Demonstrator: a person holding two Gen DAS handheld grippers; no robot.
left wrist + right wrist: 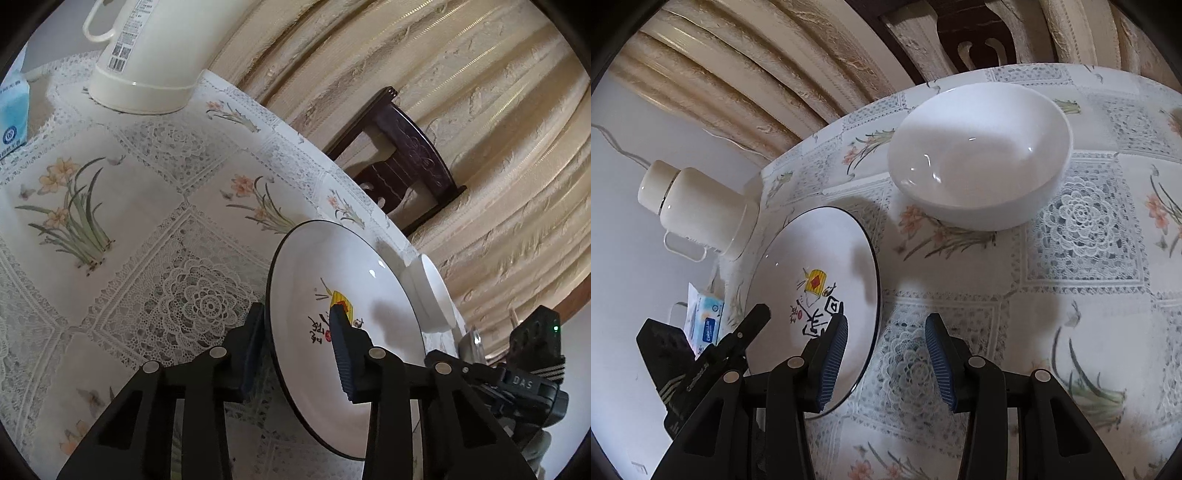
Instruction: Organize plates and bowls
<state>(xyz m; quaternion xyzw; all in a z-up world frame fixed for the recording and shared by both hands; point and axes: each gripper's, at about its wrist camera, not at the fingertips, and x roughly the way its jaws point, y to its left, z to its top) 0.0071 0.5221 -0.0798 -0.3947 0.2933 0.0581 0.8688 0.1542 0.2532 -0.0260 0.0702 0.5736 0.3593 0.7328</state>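
Observation:
A white plate (373, 295) with a dark rim and a painted centre lies tilted over the flowered tablecloth. My left gripper (297, 345) is shut on its near rim, one finger under the plate and the other on its inner face. In the right wrist view the same plate (834, 251) is at the left. My right gripper (884, 363) is open, its left finger in front of the plate's rim and its right finger over the cloth. A white bowl (982, 155) stands beyond it, also visible past the plate as the bowl (434, 295).
A cream thermos jug (155, 55) stands at the far side of the table (155, 236), with a blue tissue pack (13, 118) beside it. A dark wooden chair (402, 166) stands against beige curtains past the table edge.

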